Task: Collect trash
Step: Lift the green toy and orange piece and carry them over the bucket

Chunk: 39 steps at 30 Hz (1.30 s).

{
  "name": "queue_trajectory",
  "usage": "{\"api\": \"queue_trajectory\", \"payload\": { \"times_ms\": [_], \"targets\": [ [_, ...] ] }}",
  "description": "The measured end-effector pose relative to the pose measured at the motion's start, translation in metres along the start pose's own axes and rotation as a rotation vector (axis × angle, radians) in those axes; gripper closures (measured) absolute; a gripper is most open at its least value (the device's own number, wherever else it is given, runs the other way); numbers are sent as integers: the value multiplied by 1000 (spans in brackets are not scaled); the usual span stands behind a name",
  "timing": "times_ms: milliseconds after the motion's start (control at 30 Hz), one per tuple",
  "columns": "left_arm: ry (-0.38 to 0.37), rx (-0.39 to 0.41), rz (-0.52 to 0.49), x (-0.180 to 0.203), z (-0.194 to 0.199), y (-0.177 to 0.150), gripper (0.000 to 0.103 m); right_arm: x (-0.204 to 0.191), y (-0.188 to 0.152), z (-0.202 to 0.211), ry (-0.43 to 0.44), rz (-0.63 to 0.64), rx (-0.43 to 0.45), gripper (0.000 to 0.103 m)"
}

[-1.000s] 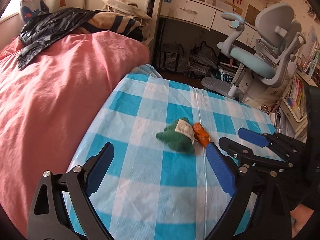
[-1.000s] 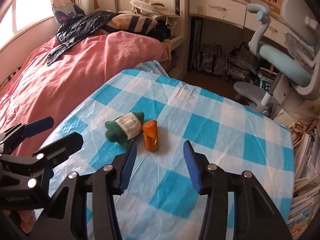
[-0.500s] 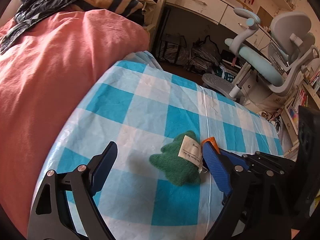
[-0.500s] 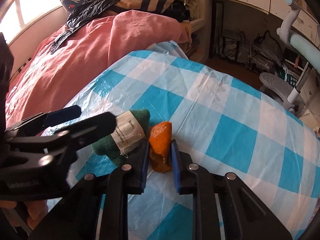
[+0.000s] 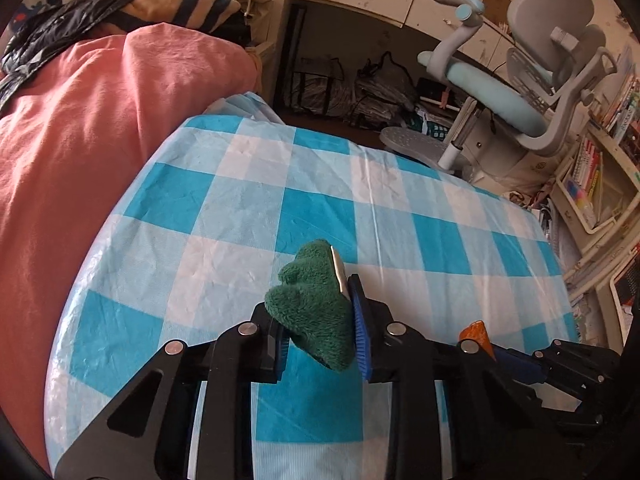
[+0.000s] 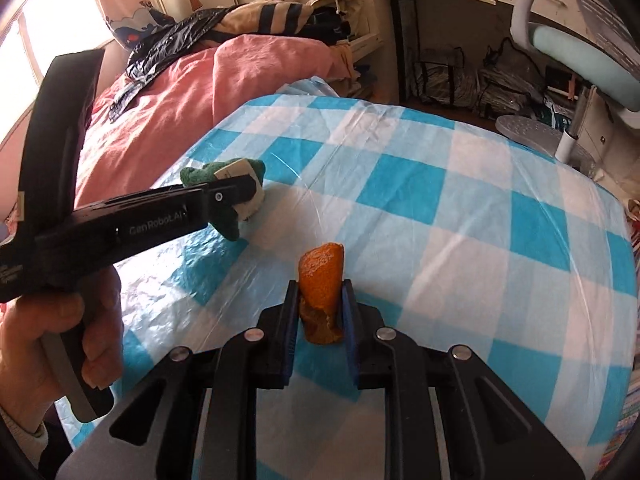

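A green fleece cloth [image 5: 304, 276] with a white label is lifted off the blue-and-white checked table [image 5: 320, 184]. My left gripper [image 5: 316, 320] is closing on it, and its blue pads press both sides. From the right wrist view the same cloth [image 6: 200, 174] hangs in the left gripper [image 6: 244, 194]. A piece of orange peel [image 6: 322, 264] stands upright between the pads of my right gripper [image 6: 320, 292], which is shut on it just above the table [image 6: 440, 200]. The peel's tip [image 5: 474, 330] shows at the lower right of the left wrist view.
A bed with a pink duvet [image 5: 80, 120] borders the table on the left. A grey and pale-blue desk chair [image 5: 520, 92] and bags stand beyond the far edge. Bookshelves [image 5: 592, 176] line the right side. A person's hand [image 6: 60, 344] holds the left gripper's handle.
Both grippers came down onto the table. The right closed on the orange peel first, then the left closed on the green cloth. The two items, side by side before, are now apart.
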<state>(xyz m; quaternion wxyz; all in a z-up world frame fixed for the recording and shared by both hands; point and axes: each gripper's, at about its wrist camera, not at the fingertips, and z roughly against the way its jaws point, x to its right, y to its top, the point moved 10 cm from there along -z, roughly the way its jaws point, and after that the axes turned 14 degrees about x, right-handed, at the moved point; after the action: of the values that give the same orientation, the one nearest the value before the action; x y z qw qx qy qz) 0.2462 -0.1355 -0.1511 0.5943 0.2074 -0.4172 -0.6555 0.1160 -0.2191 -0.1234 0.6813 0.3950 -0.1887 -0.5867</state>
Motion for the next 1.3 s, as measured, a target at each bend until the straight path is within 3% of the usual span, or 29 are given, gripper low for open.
{"api": "queue_trajectory", "payload": {
  "times_ms": [200,467,733,933,1300],
  "targets": [
    [-5,48,-28,5,51,-1,78,-10,0,38,0,-33,62,82],
    [34,129,-169,19,135,-17,77,-36,2,110,-4,-48,213,82],
    [60,182,-190,15,216,-45,77,-63,-9,165,-16,-59,331,82],
    [42,193,-173,17,259,-76,76,-82,-43,182,-41,-25,324,82],
    [17,146,-176,30,287,-130,76,-91,-88,198,-81,-13,289,82]
  ]
}}
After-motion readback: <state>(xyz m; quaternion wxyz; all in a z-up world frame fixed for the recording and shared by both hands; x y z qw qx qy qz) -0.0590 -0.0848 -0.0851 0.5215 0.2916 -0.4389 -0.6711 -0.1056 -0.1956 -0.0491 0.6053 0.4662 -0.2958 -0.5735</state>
